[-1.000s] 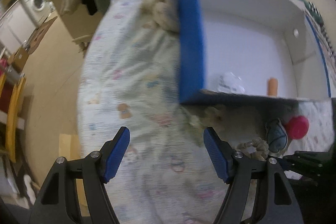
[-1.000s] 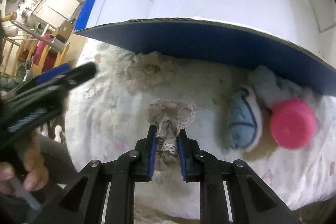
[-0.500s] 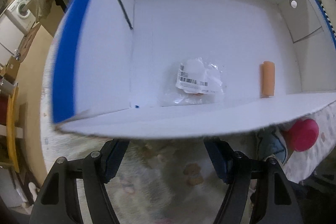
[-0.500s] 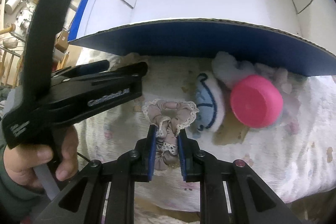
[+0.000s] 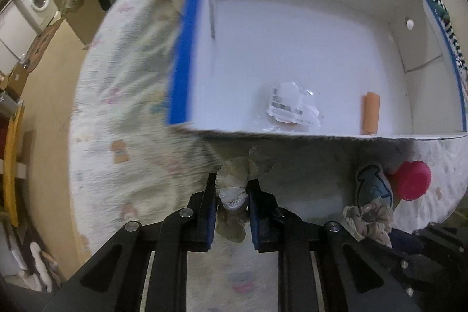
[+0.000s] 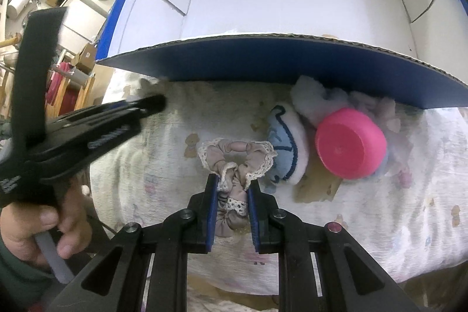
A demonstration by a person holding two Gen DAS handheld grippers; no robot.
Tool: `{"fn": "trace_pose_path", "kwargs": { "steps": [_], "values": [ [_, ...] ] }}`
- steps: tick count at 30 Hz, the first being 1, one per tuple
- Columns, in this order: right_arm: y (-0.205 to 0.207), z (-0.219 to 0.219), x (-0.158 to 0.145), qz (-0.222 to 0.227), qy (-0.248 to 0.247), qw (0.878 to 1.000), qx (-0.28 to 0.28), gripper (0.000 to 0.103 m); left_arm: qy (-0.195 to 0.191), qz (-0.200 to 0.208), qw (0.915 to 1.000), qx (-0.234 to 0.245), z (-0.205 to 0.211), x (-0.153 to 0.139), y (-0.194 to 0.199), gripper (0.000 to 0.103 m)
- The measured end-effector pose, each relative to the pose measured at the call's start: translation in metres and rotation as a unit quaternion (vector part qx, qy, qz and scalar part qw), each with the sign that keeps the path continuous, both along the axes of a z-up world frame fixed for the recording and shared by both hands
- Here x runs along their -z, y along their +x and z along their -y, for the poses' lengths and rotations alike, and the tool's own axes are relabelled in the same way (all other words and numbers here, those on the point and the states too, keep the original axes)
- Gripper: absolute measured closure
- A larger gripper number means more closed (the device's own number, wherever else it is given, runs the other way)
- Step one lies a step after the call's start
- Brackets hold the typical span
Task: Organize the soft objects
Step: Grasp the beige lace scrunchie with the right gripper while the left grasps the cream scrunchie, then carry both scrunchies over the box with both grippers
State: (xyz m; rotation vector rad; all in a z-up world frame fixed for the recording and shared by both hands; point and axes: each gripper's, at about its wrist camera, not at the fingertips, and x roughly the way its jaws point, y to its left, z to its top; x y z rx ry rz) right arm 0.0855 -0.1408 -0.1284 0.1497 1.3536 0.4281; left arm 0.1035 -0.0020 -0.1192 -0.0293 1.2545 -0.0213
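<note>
Box (image 6: 263,72): landmark, white inside, blue outside. Right gripper (image 6: 232,192): clamped on beige scrunchie (image 6: 237,157), just before box front wall. Left gripper (image 5: 232,195): clamped on cream lace scrunchie (image 5: 234,183), same side of box. Advice: lift both clear above front rim before releasing inside; keep 2 grippers apart.

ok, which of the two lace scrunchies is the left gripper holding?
The paler cream scrunchie, pinched in the left gripper; the darker taupe scrunchie sits in the right gripper.
</note>
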Motion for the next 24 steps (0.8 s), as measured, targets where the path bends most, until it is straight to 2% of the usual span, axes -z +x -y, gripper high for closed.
{"fn": "trace_pose_path", "kwargs": {
  "steps": [7,11,14,18,24],
  "values": [
    [-0.003,-0.004,0.002,0.006,-0.002,1.0,-0.006,0.082,0.008,0.023,0.9997,-0.008,-0.021,-0.019,-0.021,0.086],
    [-0.006,-0.001,-0.007,0.014,0.024,1.0,-0.006,0.082,0.001,0.046,0.9989,-0.011,-0.019,-0.032,-0.037,0.086],
    [-0.01,0.008,-0.025,0.036,0.05,0.998,0.001,0.082,-0.007,0.068,0.9975,-0.018,-0.021,-0.048,-0.053,0.086],
    [-0.017,0.027,-0.065,0.091,0.101,0.991,0.014,0.082,-0.026,0.106,0.9934,-0.035,-0.017,-0.083,-0.072,0.086],
    [-0.008,0.054,-0.105,0.135,0.14,0.98,0.051,0.082,-0.043,0.153,0.9869,-0.028,-0.01,-0.133,-0.067,0.086]
  ]
}}
